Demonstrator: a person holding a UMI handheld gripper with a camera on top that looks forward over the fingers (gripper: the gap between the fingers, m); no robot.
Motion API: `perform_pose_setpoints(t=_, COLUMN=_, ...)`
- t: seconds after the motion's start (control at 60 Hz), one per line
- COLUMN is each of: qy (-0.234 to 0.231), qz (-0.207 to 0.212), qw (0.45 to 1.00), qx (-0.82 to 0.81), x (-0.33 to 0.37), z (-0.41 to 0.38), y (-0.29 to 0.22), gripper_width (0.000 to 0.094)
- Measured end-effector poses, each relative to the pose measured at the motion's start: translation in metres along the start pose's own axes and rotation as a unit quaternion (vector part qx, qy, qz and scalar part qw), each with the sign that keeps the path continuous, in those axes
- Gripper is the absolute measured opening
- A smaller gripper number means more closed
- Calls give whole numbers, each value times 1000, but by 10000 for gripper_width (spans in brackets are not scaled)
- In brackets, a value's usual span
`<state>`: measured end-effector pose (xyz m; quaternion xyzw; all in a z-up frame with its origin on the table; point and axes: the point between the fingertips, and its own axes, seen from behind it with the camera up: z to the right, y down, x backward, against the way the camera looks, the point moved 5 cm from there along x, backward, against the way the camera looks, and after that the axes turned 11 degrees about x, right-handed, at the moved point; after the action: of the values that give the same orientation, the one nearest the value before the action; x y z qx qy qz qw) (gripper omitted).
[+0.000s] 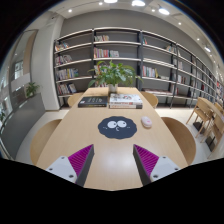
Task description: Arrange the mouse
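Note:
A pale pink mouse (147, 122) lies on the light wooden table (60, 130), just right of a round dark mouse mat (117, 127) with a white cartoon print. Both lie well beyond my fingers. My gripper (112, 162) is open and empty, held above the near part of the table. Its magenta pads (81, 159) stand wide apart, with only bare table between them.
A potted plant (113, 73) and stacks of books (125, 100) stand at the table's far end. Wooden chairs (182, 137) flank the table on both sides. Bookshelves (100, 55) line the back wall. Another table with chairs (207, 112) stands at the right.

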<state>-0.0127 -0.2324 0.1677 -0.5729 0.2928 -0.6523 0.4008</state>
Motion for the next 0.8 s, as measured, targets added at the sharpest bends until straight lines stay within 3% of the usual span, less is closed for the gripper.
perform_pose_setpoints(t=0.467, qy=44, qz=-117, qw=992, qx=-24, x=-98, z=136, y=99, gripper_width=784)
perform_pose_setpoints(t=0.8, qy=21, qz=-114, qw=993, qx=-16, x=-242, z=194, y=57, gripper_width=772)
